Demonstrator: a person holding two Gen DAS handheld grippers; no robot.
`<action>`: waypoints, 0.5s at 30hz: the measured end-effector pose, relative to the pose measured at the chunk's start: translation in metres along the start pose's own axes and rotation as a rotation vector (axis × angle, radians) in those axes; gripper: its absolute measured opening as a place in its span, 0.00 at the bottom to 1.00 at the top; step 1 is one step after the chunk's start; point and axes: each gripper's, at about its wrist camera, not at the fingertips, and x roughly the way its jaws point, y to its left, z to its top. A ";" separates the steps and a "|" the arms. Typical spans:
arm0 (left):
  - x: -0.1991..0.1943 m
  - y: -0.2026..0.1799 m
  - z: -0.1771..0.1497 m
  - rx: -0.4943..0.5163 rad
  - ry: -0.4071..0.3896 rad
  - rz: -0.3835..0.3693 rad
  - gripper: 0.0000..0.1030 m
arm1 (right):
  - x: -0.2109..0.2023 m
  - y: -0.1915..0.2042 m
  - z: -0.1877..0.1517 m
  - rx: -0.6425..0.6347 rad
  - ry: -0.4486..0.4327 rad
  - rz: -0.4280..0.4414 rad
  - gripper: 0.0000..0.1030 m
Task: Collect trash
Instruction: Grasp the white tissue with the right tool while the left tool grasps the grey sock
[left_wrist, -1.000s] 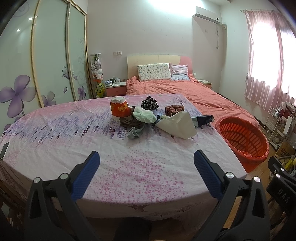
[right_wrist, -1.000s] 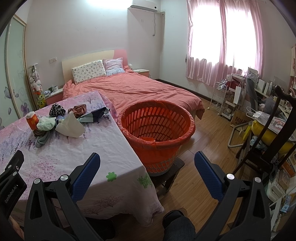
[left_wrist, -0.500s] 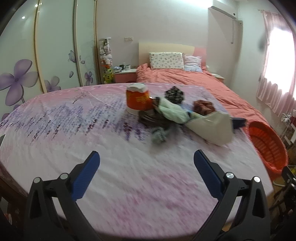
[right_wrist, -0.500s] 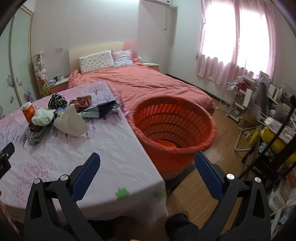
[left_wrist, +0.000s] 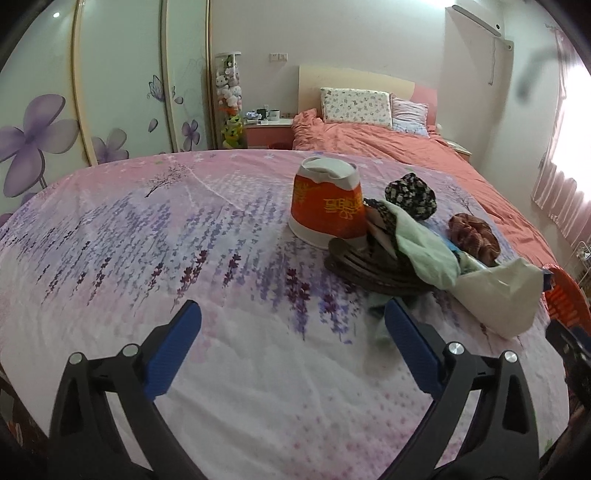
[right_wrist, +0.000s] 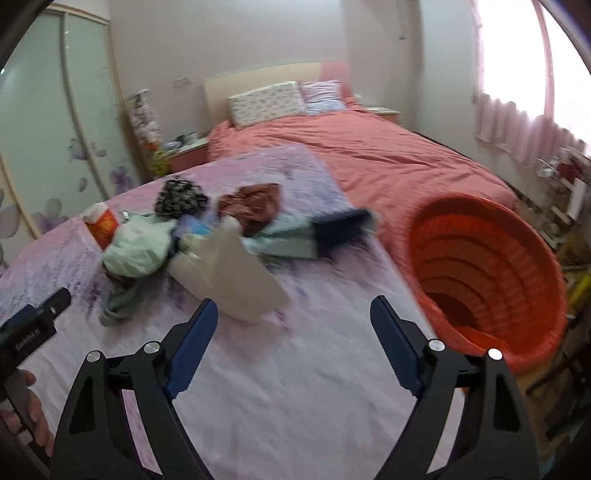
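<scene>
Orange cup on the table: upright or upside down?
Upside down. The orange cup stands on the tablecloth wide end down, its narrower white base on top. Contents cannot be told.

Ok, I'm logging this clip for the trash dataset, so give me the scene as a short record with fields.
surface: table under a pink and lavender floral cloth
trash pile: orange and white paper cup, pale green plastic bag, beige paper bag, dark blue box
bin: orange slatted plastic basket, beside the table's right edge
left gripper: open, empty, short of the pile
right gripper: open, empty, near the beige bag
</scene>
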 end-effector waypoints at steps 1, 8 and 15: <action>0.001 0.001 0.001 0.001 0.001 -0.004 0.94 | 0.006 0.005 0.004 -0.012 0.002 0.017 0.80; 0.009 -0.001 0.001 0.022 0.007 -0.031 0.89 | 0.036 0.017 0.013 -0.048 0.072 0.077 0.66; 0.017 -0.002 -0.002 0.032 0.040 -0.063 0.85 | 0.044 0.027 0.012 -0.063 0.104 0.145 0.31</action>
